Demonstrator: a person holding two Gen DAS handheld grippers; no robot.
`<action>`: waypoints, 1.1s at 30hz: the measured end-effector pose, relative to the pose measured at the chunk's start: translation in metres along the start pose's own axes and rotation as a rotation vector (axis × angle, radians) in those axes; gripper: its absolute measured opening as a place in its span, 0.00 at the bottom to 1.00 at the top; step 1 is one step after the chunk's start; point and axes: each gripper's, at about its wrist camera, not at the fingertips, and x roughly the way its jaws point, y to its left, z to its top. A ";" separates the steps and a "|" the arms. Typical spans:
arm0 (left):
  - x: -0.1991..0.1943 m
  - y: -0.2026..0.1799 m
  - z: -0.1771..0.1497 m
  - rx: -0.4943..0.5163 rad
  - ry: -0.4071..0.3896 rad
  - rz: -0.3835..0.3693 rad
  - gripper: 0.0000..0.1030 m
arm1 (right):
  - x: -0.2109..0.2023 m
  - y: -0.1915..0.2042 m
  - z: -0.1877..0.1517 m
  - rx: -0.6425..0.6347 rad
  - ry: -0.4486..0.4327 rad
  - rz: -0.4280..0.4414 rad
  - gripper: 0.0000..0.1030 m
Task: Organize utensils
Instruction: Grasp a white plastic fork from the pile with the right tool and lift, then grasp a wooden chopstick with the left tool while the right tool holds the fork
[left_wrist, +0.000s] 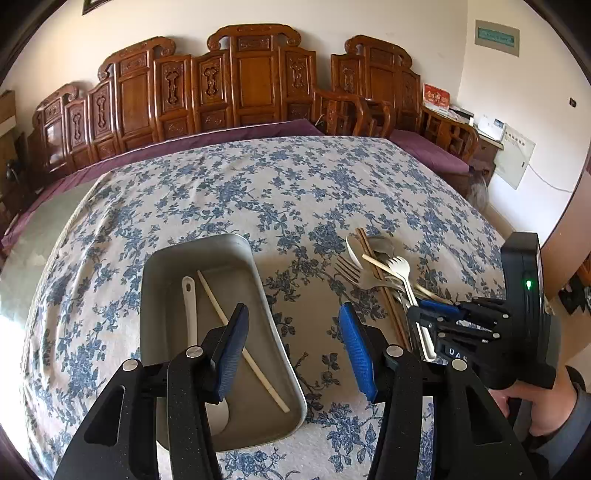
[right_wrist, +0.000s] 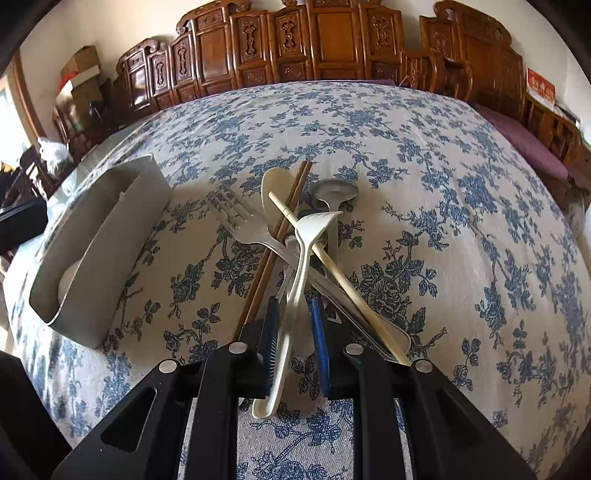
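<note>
A grey metal tray (left_wrist: 258, 280) lies on the floral cloth and holds a white spoon (left_wrist: 190, 306) and a cream chopstick (left_wrist: 236, 332). My left gripper (left_wrist: 293, 350) is open and empty above the tray's right rim. To the right lies a pile of utensils (left_wrist: 380, 269): a metal fork (right_wrist: 240, 221), brown chopsticks (right_wrist: 280, 229), a cream spoon (right_wrist: 275, 184), a metal spoon (right_wrist: 334, 192) and a cream chopstick (right_wrist: 332, 266). My right gripper (right_wrist: 295, 317) has its pads around the handle of a white plastic fork (right_wrist: 299, 280); a gap shows beside the right pad.
The tray also shows at the left of the right wrist view (right_wrist: 110, 221). The table is covered by a blue floral cloth (left_wrist: 258, 184). Carved wooden benches (left_wrist: 240, 81) with purple cushions stand behind the table. A hand (left_wrist: 543, 413) holds the right gripper.
</note>
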 end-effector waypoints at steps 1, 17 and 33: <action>0.000 -0.001 0.000 0.002 0.001 0.001 0.47 | 0.000 0.000 0.000 0.002 0.000 -0.001 0.19; 0.001 -0.020 -0.009 0.038 -0.001 0.015 0.47 | -0.042 -0.023 0.006 0.030 -0.103 0.071 0.04; 0.020 -0.072 0.004 0.045 0.019 -0.003 0.47 | -0.055 -0.114 0.028 0.046 -0.143 -0.049 0.04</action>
